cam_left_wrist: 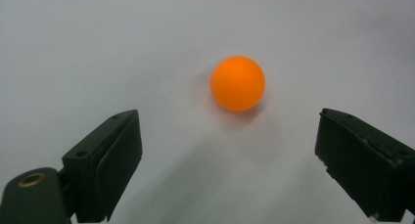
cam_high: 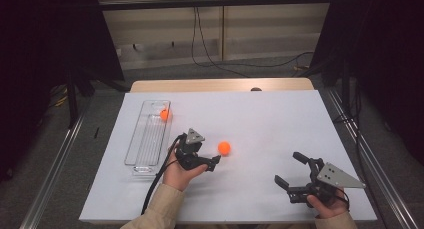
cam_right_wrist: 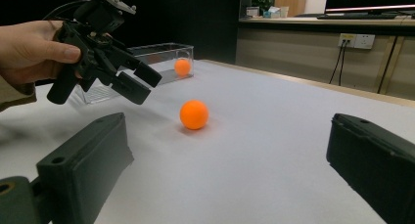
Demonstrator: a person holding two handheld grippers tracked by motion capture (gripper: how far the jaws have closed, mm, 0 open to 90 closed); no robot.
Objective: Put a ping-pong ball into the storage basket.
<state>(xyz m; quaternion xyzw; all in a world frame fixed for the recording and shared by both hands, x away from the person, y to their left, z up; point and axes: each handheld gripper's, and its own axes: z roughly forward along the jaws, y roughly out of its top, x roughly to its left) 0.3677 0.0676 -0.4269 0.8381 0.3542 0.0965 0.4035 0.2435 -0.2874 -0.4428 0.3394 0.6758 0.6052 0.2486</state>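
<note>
A small matte orange ball [cam_high: 224, 148] sits loose on the white table sheet [cam_high: 260, 124], and the left gripper [cam_high: 214, 162] hovers just short of it, tilted down towards it. Seen along that gripper's own jaws, the ball [cam_left_wrist: 238, 83] lies straight ahead and a little beyond the tips, centred between them, touching neither. The jaws stand wide apart, with nothing between the pads. A ball has no long axis, so any approach angle would serve; what counts, I judge, is simply pushing forward until the ball sits between the pads.

The right gripper [cam_high: 288, 170] rests well off to the side, jaws also spread and empty, clearly the farther of the two. Beyond the left hand lies a clear plastic oblong tray [cam_high: 148, 134] with a second orange ball [cam_high: 164, 114] at its far end.
</note>
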